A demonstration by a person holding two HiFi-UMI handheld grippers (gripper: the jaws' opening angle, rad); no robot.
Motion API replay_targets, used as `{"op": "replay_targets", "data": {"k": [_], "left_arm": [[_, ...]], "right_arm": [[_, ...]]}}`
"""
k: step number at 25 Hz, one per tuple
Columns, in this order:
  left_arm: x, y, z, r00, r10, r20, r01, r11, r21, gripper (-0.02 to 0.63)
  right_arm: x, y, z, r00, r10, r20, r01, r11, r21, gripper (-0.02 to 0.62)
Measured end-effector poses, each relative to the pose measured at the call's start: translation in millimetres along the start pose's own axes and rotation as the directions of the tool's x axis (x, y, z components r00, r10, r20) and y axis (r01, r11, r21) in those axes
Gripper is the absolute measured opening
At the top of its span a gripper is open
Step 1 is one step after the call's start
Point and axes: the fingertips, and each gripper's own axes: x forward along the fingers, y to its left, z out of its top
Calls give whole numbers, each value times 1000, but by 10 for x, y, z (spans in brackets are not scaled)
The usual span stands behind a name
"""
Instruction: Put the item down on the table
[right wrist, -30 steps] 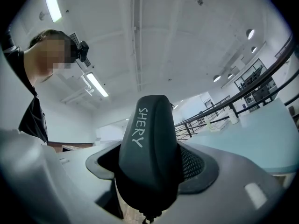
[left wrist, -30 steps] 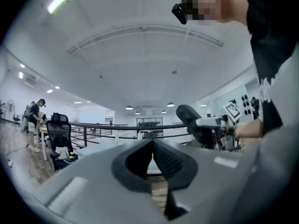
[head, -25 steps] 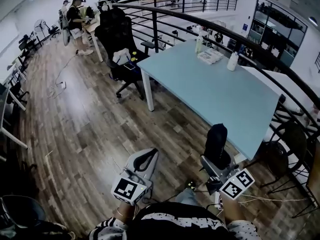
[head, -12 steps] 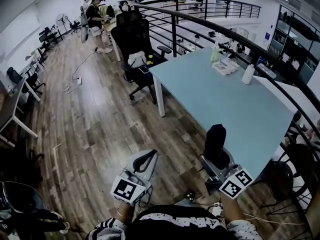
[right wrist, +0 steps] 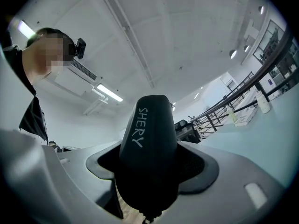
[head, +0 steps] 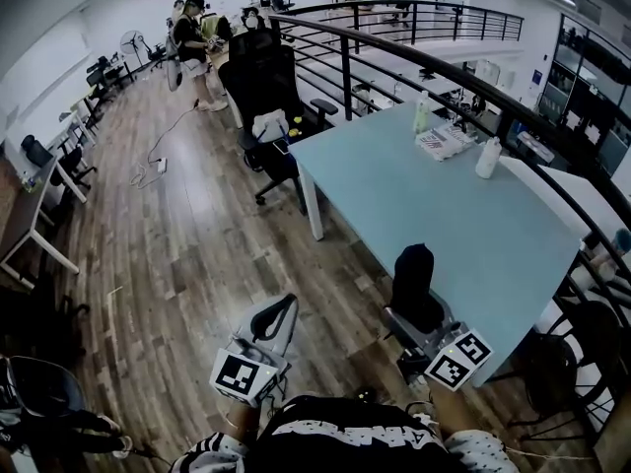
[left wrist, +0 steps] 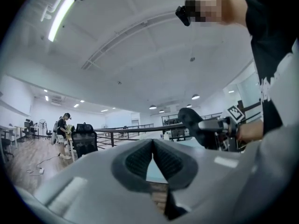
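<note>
The right gripper [head: 418,311] pinches a black rounded oblong item [head: 412,272] upright at the pale blue table's [head: 463,215] near edge; the empty left gripper [head: 279,315], pressed together, hangs farther left.

Grey left gripper [head: 287,304] and right gripper [head: 422,320], black-and-white marker cubes [head: 240,374], black shirt [head: 301,453], white lettering [head: 347,439], striped sleeves [head: 210,452]

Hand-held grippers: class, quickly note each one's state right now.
Left hand-held gripper: closed, holding nothing.
Right hand-held gripper: closed on the black item.

Black office chair [head: 264,77], curved black railing [head: 346,57], white bottle [head: 487,158], standing person [head: 192,42], wooden floor [head: 177,235]
</note>
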Motion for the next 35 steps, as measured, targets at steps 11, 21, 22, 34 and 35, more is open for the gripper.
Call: {"op": "replay_targets", "data": {"k": [11,21,22,34,35], "left_arm": [[784,-490,79,998,-63,16,63,998,27,0],[1258,-196,-73,996,-92,-5,92,996,-23,0],[1334,-126,-104,995,-101,-3,101,995,-28,0],[2266,464,-296,975,-224,6,224,974,-31,0],[2355,541,-308,971,-238,5,238,971,-29,0]], "right_arm": [[-345,-794,345,998,-53,15,53,999,-12,354],[-65,-1119,353,995,-95,-12,95,995,-10,354],[13,-1178,340,995,-103,-15,103,995,-11,354],[512,-1822,412,969,-247,31,248,968,-25,354],[590,-1879,408,965,-261,33,261,965,-20,354]]}}
